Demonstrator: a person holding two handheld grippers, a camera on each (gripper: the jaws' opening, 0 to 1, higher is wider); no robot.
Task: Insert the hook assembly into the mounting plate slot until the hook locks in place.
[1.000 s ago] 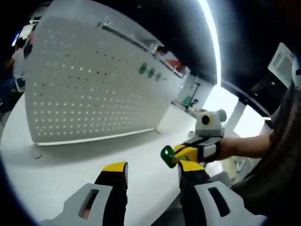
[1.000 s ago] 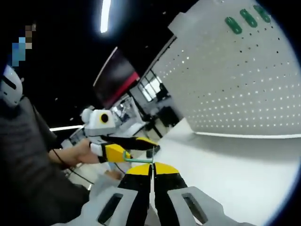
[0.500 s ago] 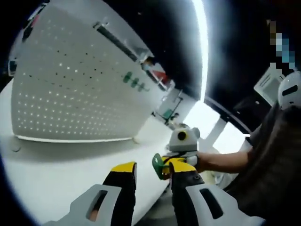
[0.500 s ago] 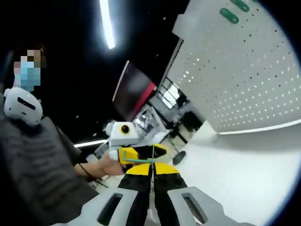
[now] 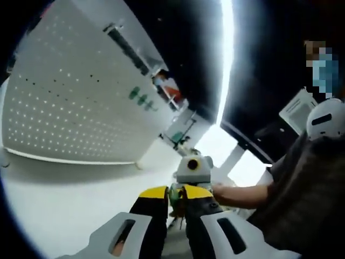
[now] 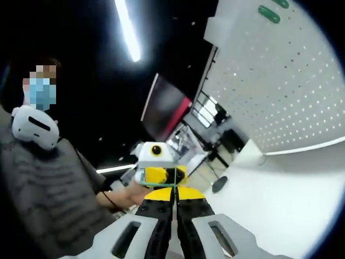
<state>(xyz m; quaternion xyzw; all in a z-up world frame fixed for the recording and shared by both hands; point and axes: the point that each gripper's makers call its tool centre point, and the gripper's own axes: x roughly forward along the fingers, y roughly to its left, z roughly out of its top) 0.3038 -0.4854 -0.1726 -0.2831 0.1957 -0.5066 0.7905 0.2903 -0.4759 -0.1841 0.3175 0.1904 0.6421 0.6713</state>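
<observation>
Pegboard (image 5: pixel 81 108), white and perforated, stands upright on the white table (image 5: pixel 64 205), three green hooks (image 5: pixel 141 100) already seated near its top edge. Before it, held in the air, the right gripper (image 6: pixel 174 200) is clamped tight on a green hook assembly (image 6: pixel 159 184), while the left gripper (image 5: pixel 176 195) has its jaws nearly together around that hook's green end.

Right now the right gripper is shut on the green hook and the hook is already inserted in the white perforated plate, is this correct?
Not quite. The right gripper is shut on the green hook, but the hook is not in the white perforated plate. The right gripper view shows it held apart from the plate, next to the left gripper.
</observation>
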